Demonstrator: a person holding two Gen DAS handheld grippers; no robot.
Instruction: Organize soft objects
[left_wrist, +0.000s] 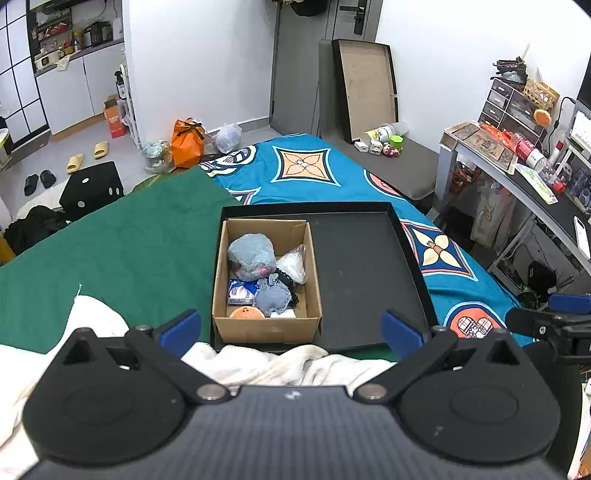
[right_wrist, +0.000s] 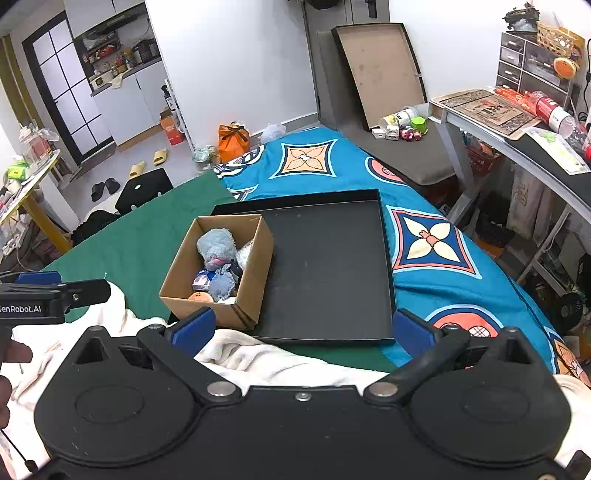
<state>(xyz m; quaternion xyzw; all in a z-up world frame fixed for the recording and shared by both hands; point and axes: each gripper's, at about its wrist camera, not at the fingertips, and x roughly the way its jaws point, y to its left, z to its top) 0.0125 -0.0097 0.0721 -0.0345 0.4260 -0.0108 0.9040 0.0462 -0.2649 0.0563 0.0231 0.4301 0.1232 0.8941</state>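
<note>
**Both grippers empty, box already loaded**

Bedroom clutter all around, and a bed with a green cover and a blue patterned quilt carries the action. Closest in, the left gripper (left_wrist: 291, 328) hangs with its blue fingers spread wide and nothing between them, poised just short of the near edge of the black tray (left_wrist: 369, 266). The right gripper (right_wrist: 303, 326) matches it: fingers wide apart, empty, hovering over the white towel (right_wrist: 258, 354) bunched against the tray's near edge. Neither touches anything, which reads as a pause between picks.

One step outward sits one cardboard box (left_wrist: 266, 326), tucked into the tray's left side, near corner. That spot makes sense: the tray keeps it level on the soft bedding, and the left gripper can reach straight in.

Counting the contents now. One big grey-blue plush (left_wrist: 251, 258) fills the far end. One smaller grey-blue plush (left_wrist: 271, 297) lies toward the near end. One clear plastic bag (left_wrist: 293, 264) leans on the right wall. One blue packet (left_wrist: 240, 291) sits by the left wall, one orange round toy (left_wrist: 246, 312) at the near wall, with something black and lacy, and a white scrap, beside it.

My read: the tray's right half lies bare, so sorting looks nearly done, unless the towel goes next.
</note>
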